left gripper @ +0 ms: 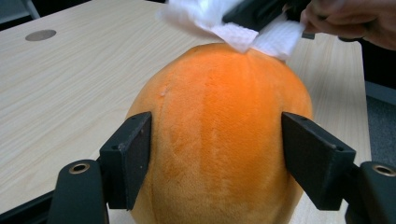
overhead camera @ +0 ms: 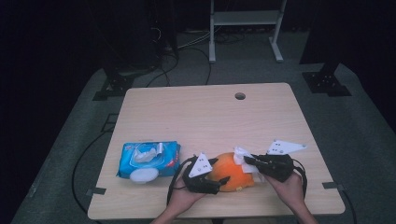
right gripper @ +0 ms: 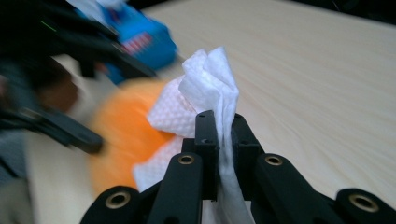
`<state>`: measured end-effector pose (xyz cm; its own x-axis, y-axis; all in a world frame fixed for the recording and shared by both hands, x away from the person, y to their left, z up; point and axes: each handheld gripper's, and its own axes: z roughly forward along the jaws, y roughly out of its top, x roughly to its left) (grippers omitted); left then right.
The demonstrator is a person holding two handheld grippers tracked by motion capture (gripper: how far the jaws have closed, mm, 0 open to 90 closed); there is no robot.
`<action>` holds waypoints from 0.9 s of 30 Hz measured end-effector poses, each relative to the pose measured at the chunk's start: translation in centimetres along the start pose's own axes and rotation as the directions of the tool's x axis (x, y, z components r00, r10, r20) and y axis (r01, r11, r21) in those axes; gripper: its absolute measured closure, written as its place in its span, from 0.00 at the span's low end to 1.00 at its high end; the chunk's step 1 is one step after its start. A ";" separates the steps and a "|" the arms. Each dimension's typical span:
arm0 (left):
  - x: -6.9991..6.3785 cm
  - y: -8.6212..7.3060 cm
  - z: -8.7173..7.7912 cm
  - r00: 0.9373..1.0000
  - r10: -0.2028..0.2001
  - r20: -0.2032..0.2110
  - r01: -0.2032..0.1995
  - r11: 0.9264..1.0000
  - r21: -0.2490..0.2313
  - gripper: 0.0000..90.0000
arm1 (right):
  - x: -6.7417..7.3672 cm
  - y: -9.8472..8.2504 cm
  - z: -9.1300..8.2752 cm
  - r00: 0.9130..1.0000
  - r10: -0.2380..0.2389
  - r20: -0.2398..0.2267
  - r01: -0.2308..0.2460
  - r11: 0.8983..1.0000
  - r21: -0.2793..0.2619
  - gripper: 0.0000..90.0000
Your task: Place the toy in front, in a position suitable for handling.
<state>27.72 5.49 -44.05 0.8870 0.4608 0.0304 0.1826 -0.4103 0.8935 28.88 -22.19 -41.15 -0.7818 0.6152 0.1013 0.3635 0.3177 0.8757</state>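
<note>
Nearest the high cam: two hands at the table's near edge. L gripper clamps the orange plush ball, pads pressing both flanks, ball resting on the table near the front edge. R gripper is pinched tight on a white wet wipe, wipe touching the ball's top. Blue wipe pack lies just left. To wipe well, I'd judge: keep L grip firm so the ball can't roll, drag the wipe w/ light pressure, jaws off the fabric.

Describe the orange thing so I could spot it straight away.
On the wooden table, look at the near edge, right of the blue wipes pack. The plush orange ball sits gripped by the left tool, the only round, fuzzy, bright orange item.
</note>
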 end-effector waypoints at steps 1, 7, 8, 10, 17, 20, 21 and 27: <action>0.0 0.0 0.0 1.000 0.004 0.000 -0.004 1.000 -0.002 0.30 | 0.6 0.3 -0.1 0.999 -0.014 -0.041 0.013 0.999 -0.034 0.92; -0.3 0.0 0.0 1.000 0.018 -0.001 -0.019 1.000 -0.006 0.31 | 1.4 0.2 0.9 0.996 -0.071 -0.052 0.073 0.997 0.023 0.92; -0.4 0.0 0.0 1.000 0.023 -0.002 -0.023 1.000 -0.009 0.30 | 0.8 0.0 0.7 0.998 -0.048 -0.037 0.049 0.998 0.030 0.93; -0.5 0.1 0.0 0.999 0.041 -0.001 -0.041 0.999 -0.004 0.30 | 0.2 -0.1 0.1 0.999 -0.030 0.014 0.030 0.999 0.037 0.93; -0.9 0.2 0.3 0.998 0.059 -0.003 -0.059 0.998 -0.007 0.30 | 2.6 1.0 0.3 0.989 -0.106 -0.106 0.104 0.994 -0.026 0.91; -0.8 0.1 0.2 0.999 0.051 0.000 -0.051 0.999 -0.006 0.30 | 2.2 0.6 0.9 0.992 -0.086 -0.089 0.089 0.996 0.027 0.92; -0.8 0.1 0.2 0.999 0.050 0.000 -0.050 0.999 -0.006 0.30 | 1.6 0.5 0.8 0.994 -0.061 -0.085 0.064 0.997 0.034 0.92; -0.7 0.2 0.4 0.999 0.049 0.004 -0.049 0.999 -0.006 0.30 | 1.2 0.8 -0.5 0.996 -0.042 -0.083 0.039 0.998 -0.041 0.92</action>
<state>27.25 4.80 -44.10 0.8963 0.4374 0.0723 0.1366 -0.4275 0.8936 27.96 -21.53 -40.14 -0.8359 0.5391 0.1033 0.3120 0.3118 0.8975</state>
